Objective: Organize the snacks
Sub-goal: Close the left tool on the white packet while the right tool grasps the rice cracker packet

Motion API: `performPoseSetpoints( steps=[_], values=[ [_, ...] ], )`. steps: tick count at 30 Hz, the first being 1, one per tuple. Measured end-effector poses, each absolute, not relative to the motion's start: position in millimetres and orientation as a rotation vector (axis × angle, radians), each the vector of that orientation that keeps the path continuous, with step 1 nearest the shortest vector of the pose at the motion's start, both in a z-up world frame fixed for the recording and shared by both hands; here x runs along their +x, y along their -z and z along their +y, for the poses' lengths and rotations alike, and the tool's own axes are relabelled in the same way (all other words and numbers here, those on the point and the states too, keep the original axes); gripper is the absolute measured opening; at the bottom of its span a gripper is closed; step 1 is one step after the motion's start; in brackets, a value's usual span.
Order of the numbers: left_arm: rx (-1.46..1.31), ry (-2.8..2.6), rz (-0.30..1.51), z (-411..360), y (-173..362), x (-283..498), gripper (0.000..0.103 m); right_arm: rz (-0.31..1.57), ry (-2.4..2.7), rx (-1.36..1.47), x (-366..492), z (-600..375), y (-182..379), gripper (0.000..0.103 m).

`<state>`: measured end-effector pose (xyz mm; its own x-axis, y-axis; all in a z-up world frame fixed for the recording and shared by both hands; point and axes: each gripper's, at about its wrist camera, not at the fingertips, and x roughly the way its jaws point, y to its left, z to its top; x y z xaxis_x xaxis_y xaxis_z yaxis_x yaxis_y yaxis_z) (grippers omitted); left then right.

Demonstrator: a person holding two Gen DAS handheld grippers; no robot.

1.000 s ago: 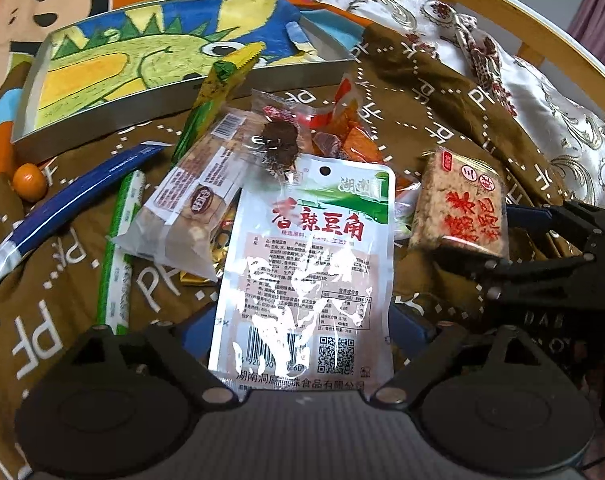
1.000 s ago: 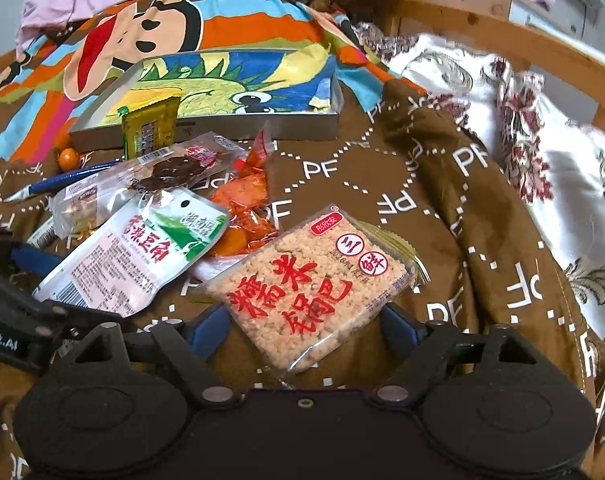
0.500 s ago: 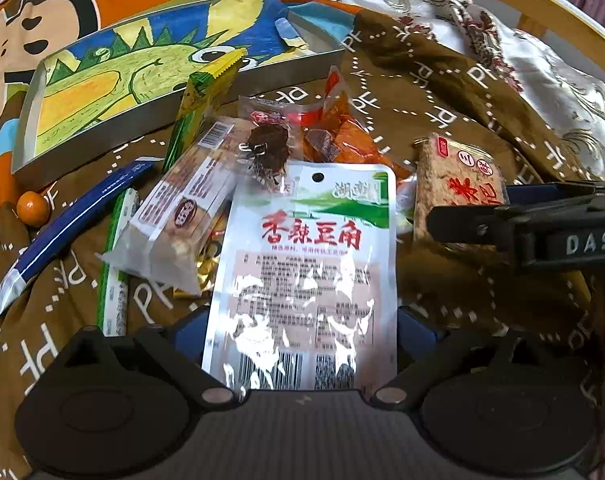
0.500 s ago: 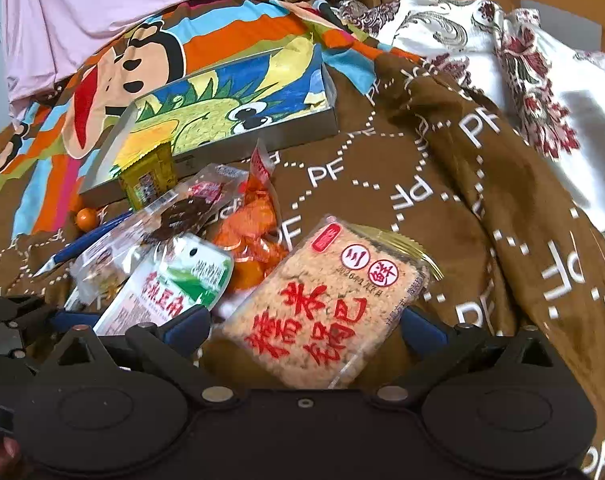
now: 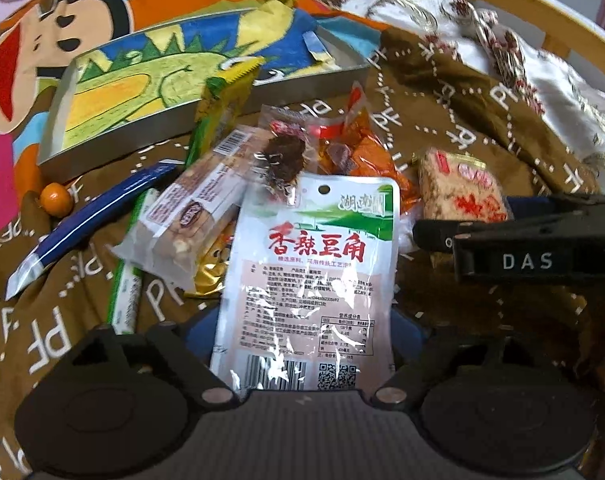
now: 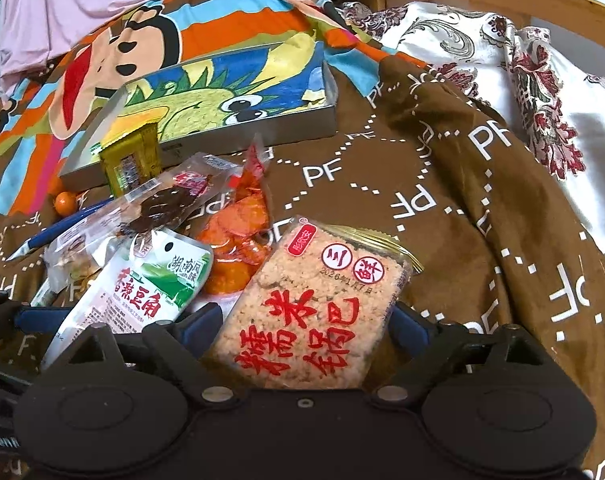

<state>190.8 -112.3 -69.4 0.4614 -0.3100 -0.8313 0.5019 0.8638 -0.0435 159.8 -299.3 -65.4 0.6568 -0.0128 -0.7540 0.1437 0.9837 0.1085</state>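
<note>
My left gripper (image 5: 306, 332) is shut on a white and green snack pouch (image 5: 314, 272) with red characters, held lifted over the pile. My right gripper (image 6: 306, 324) is shut on a rice cracker pack (image 6: 318, 312) with red characters, lifted too. The pouch also shows in the right wrist view (image 6: 142, 292), and the cracker pack in the left wrist view (image 5: 458, 196). The right gripper's black body (image 5: 534, 256) crosses the left wrist view at the right. A shallow box with a dinosaur picture (image 5: 206, 80) lies beyond the pile; it also shows in the right wrist view (image 6: 222, 100).
On the brown blanket (image 6: 442, 208) lie an orange snack bag (image 6: 238, 232), a clear pack with dark pieces (image 6: 162, 204), a yellow-green packet (image 6: 130, 160), a clear-wrapped bar (image 5: 198, 216), a blue stick pack (image 5: 90, 216), a green and white stick (image 5: 126, 276) and a small orange fruit (image 5: 56, 199). A wooden rail (image 6: 502, 0) runs behind.
Both grippers have risen with their packs off the blanket. The right gripper has swung in front of the left camera, at the right.
</note>
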Motion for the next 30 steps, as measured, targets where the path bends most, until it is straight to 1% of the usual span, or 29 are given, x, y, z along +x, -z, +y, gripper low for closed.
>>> performPoseSetpoints(
  steps=[2,6,8,10,13,16,19,21,23,27,30],
  values=[
    [0.186,0.502,0.982,-106.7,66.9,190.0,0.083,0.857,0.069,0.148,157.3,-295.5,64.7,0.090],
    [0.159,0.502,0.988,-100.1,67.2,187.2,0.082,0.859,0.047,0.131,152.9,-292.2,63.5,0.090],
    [0.162,0.505,0.985,-100.6,68.2,187.0,0.084,0.864,0.044,0.143,153.6,-293.7,63.8,0.090],
    [0.171,0.515,0.996,-102.3,71.1,189.3,0.092,0.865,0.044,0.151,154.4,-294.9,63.9,0.090],
    [0.206,0.530,1.010,-107.7,75.7,194.3,0.099,0.870,0.042,0.167,156.9,-297.3,63.4,0.091],
    [0.276,0.531,1.005,-117.1,79.4,195.9,0.101,0.876,0.042,0.194,159.4,-300.1,63.7,0.092],
    [0.317,0.522,0.991,-124.7,82.2,195.9,0.102,0.880,0.033,0.211,161.6,-300.5,64.8,0.098],
    [0.315,0.514,0.985,-126.3,83.5,195.5,0.102,0.883,0.034,0.200,163.1,-298.4,66.0,0.099],
    [0.302,0.509,0.981,-125.1,84.9,194.8,0.102,0.888,0.036,0.173,164.2,-295.2,68.0,0.100],
    [0.270,0.495,0.964,-117.8,82.9,191.1,0.092,0.895,0.035,0.100,163.4,-286.9,71.7,0.099],
    [0.262,0.480,0.956,-112.8,77.7,189.4,0.083,0.892,0.039,0.037,160.8,-279.8,74.2,0.097]
  ],
)
